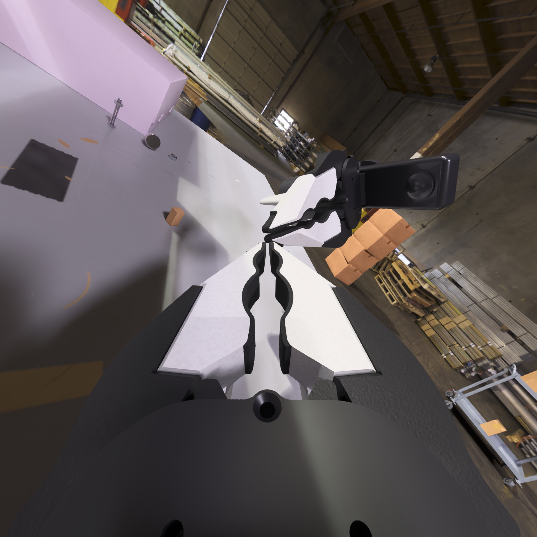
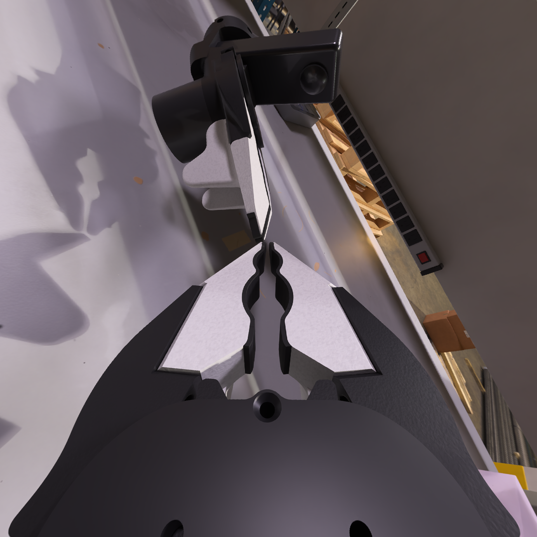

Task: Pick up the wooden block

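Two grippers meet tip to tip above the table, and neither has anything in it.

Left wrist view: my left gripper (image 1: pixel 268 247) fills the lower half of the frame, its fingers drawn almost together with only a thin slit between the black pads and nothing held. The right gripper (image 1: pixel 271 232) comes in from the right of centre, its tips nearly touching mine, and it looks closed and empty as well. The wooden block (image 1: pixel 175 216) sits left of centre on the pale table (image 1: pixel 122 232), a small tan cube well apart from both grippers. Further up and left I see an upright bolt (image 1: pixel 115 112), a metal disc (image 1: pixel 152 141), a small nut (image 1: pixel 173 157), a dark square mat (image 1: pixel 39 170) and a big lilac box (image 1: pixel 87 58).

Right wrist view: the right gripper (image 2: pixel 268 247) shows the same narrow slit and holds nothing. The left gripper (image 2: pixel 261 235) hangs from the upper centre, edge-on, so I cannot judge its opening here. The block is not visible in this frame; I see only the table surface, shadows and a power strip (image 2: pixel 386 186) at the right.

I judge the approach has not begun. To do it well, I would separate the grippers first, spread the fingers of one wider than the block, swing it over the cube, line the pads up with two flat opposite faces, then descend straight.
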Controlling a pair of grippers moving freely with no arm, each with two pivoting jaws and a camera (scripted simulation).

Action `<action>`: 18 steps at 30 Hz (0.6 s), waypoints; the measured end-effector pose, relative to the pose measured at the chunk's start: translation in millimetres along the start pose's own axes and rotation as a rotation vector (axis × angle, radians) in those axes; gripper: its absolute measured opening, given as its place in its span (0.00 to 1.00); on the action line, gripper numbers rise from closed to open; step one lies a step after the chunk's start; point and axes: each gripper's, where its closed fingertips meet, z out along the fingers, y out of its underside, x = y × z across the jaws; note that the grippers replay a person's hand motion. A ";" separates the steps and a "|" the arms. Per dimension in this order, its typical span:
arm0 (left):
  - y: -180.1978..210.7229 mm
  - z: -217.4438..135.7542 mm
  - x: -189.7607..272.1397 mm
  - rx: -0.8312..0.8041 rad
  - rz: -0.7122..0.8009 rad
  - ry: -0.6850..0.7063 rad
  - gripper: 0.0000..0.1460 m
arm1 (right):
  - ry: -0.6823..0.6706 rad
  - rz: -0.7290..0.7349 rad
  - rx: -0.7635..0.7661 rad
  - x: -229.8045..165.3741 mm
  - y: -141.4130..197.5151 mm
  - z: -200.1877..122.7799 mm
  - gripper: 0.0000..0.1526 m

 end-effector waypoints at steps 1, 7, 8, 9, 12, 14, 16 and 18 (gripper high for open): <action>0.3 0.1 -0.4 0.001 -0.002 -0.001 0.01 | 0.004 -0.007 -0.004 -0.1 0.2 0.3 0.01; 2.1 0.4 -1.0 0.004 -0.015 0.001 0.00 | 0.004 0.000 0.002 -2.1 -0.1 1.5 0.01; 2.7 0.2 -2.4 -0.002 -0.003 -0.014 0.00 | -0.001 0.007 0.001 -2.5 1.5 2.2 0.01; 3.3 0.1 -5.0 -0.005 0.010 -0.037 0.00 | -0.004 0.016 -0.004 -2.4 3.7 2.8 0.01; 6.1 -1.1 -12.4 -0.020 0.015 -0.084 0.00 | -0.018 0.114 0.005 4.7 9.9 -4.0 0.01; 6.4 -4.1 -13.8 -0.018 0.015 -0.091 0.00 | -0.012 0.180 -0.011 15.0 19.4 -14.8 0.02; 8.4 -7.7 -19.3 -0.042 0.043 -0.142 0.00 | -0.010 0.251 -0.080 25.8 40.2 -24.7 0.06; 7.9 -10.0 -20.7 -0.048 0.047 -0.156 0.00 | 0.004 0.341 -0.193 36.4 71.8 -34.0 0.09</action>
